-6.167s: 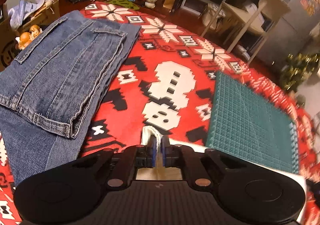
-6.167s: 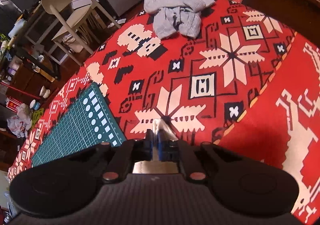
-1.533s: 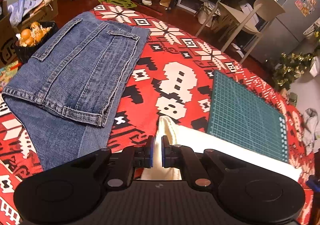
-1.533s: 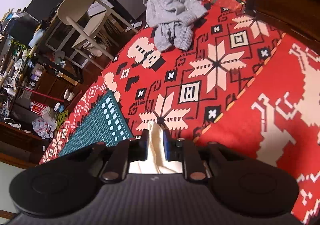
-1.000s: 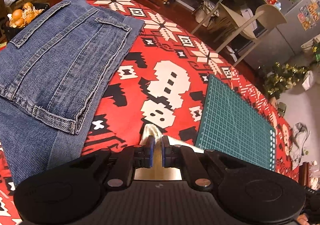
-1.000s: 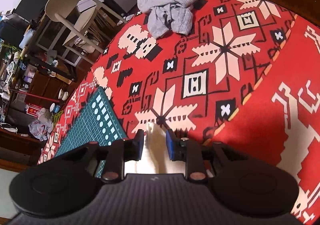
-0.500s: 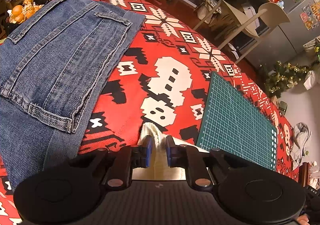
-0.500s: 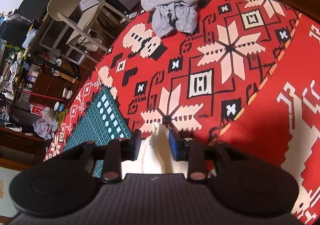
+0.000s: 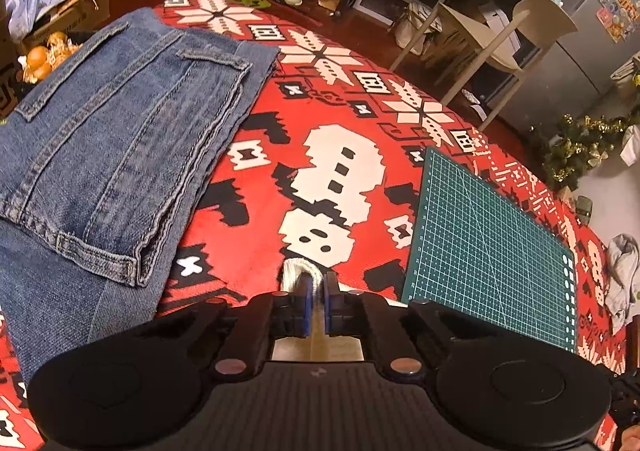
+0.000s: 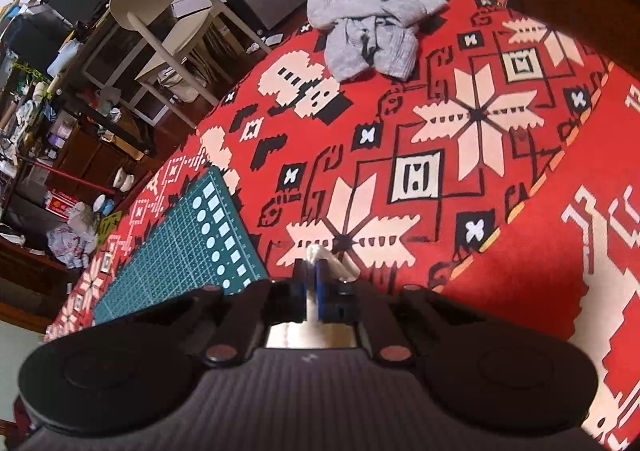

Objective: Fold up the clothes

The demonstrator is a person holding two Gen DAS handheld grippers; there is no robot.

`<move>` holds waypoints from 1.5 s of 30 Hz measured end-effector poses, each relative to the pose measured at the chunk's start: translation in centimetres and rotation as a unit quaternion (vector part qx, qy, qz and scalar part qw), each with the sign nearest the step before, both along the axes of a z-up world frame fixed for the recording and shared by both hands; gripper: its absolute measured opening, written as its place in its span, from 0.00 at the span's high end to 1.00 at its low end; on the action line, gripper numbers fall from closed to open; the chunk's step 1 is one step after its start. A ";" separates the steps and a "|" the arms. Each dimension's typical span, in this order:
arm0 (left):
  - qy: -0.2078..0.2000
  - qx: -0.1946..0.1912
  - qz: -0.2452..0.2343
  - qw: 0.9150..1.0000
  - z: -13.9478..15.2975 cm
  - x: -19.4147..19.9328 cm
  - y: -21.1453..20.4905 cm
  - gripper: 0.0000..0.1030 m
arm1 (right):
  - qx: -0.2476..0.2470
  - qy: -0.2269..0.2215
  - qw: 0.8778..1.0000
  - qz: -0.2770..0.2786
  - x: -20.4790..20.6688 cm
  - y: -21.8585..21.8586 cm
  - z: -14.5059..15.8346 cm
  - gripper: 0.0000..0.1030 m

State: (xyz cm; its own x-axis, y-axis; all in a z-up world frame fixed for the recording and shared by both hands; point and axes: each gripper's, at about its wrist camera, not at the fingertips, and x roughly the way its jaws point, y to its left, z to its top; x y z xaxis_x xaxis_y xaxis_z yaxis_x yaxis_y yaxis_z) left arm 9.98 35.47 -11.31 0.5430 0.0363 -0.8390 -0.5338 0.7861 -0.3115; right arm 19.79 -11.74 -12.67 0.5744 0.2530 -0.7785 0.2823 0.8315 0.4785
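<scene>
Left wrist view: left gripper (image 9: 316, 293) just closed again, clamped on a bunched fold of cream garment (image 9: 299, 274) low over the red patterned blanket (image 9: 256, 251); folded jeans (image 9: 112, 147) at left, green cutting mat (image 9: 488, 243) at right

Right wrist view: right gripper (image 10: 311, 283) just closed, pinching cream garment (image 10: 320, 254); crumpled grey top (image 10: 368, 7) well beyond, mat (image 10: 188, 247) at left

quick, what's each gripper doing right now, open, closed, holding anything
Left gripper: closed on the white cloth, jaws having just closed.
Right gripper: closed on the white cloth too, jaws having just closed.
</scene>
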 end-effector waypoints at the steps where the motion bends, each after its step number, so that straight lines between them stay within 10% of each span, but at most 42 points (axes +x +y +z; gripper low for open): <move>1: -0.001 0.003 0.001 1.000 0.0 0.0 -0.1 0.96 | -0.002 -0.002 1.000 -0.001 0.0 0.0 0.1 0.97; 22: -0.024 0.017 0.001 1.000 0.1 2.1 0.8 0.91 | 0.033 -0.025 0.999 -0.021 3.8 -0.3 -1.5 0.95; 25: -0.033 0.001 0.007 0.999 0.6 1.1 1.5 0.91 | 0.003 -0.038 0.999 -0.023 3.2 -0.2 -0.7 0.79; 32: -0.052 -0.047 0.036 0.997 2.7 -2.8 2.4 0.91 | -0.010 -0.051 0.999 -0.012 0.2 -0.8 2.0 0.75; 45: -0.049 -0.116 -0.084 0.988 2.9 -5.5 -4.7 0.90 | 0.010 -0.008 0.997 0.074 -6.7 3.4 2.5 0.86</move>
